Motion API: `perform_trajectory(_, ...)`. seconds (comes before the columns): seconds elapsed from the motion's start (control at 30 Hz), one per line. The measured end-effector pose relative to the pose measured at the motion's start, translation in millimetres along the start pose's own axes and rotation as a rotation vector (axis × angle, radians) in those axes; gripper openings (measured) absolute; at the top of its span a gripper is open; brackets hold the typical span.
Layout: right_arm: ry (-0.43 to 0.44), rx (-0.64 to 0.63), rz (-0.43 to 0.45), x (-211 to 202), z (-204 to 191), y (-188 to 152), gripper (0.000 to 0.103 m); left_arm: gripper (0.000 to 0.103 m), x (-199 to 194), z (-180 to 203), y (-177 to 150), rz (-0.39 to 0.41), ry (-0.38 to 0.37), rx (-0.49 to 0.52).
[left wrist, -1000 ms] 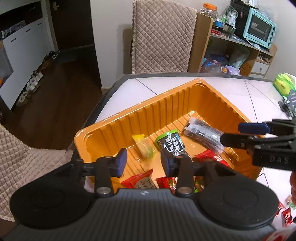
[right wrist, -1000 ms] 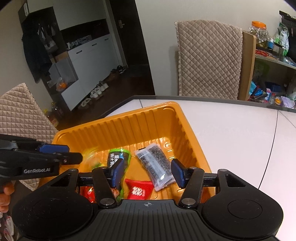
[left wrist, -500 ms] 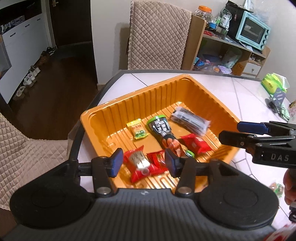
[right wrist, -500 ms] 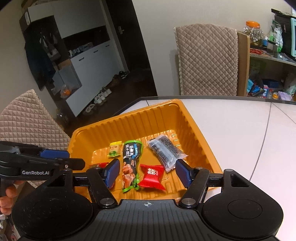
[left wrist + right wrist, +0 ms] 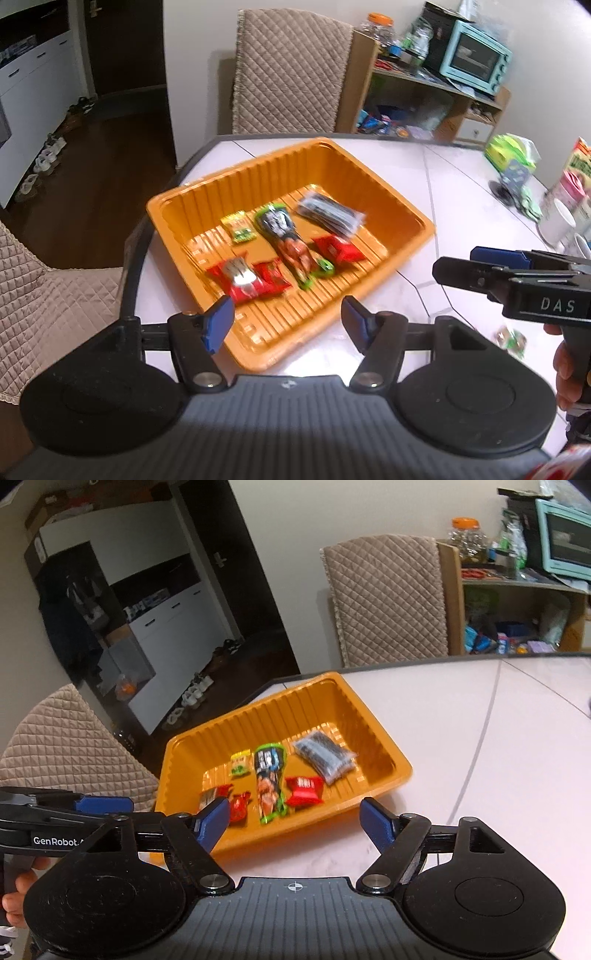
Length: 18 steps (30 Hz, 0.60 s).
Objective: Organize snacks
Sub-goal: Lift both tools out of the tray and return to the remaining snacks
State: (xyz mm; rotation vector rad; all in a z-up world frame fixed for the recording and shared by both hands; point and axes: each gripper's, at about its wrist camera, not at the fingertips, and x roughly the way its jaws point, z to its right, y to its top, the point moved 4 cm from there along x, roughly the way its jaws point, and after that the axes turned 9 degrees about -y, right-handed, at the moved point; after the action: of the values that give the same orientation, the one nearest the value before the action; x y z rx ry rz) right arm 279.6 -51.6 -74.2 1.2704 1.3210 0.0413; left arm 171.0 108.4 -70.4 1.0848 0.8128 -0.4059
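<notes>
An orange ribbed tray (image 5: pixel 402 206) (image 5: pixel 373 720) sits on the white table and holds several snacks: a long green packet (image 5: pixel 290 245) (image 5: pixel 269 781), a dark clear bag (image 5: pixel 328 214) (image 5: pixel 323 755), a small yellow packet (image 5: pixel 239 229) (image 5: pixel 239 762) and red packets (image 5: pixel 338 249) (image 5: pixel 303 790). My left gripper (image 5: pixel 288 323) is open and empty, above the tray's near edge. My right gripper (image 5: pixel 293 821) is open and empty, just short of the tray. A loose small snack (image 5: pixel 511 339) lies on the table at the right.
Quilted chairs stand behind the table (image 5: pixel 291 70) (image 5: pixel 384 598) and at its left (image 5: pixel 40 295). A shelf with a teal oven (image 5: pixel 474 62) is at the back right. Cups (image 5: pixel 561 218) and a green bag (image 5: pixel 511 153) stand on the table's right side.
Both grippers have pulled back and up from the tray, and their jaws have opened wider. The tray now shows farther away with all snacks lying in it.
</notes>
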Motion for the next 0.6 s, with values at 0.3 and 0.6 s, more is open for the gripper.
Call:
perform_trajectory(0.3, -0.061, 0.058, -0.013, -50.4, 15.5, -39.2, 0.078, 0.064, -11.6, 32.2, -30.5, -0.047, -0.047, 0.044)
perform_trajectory(0.6, -0.147, 0.131, -0.045, -88.1, 38.4, -78.3, 0.078, 0.065, -9.2, 61.7, -57.1, -0.098, -0.099, 0.093)
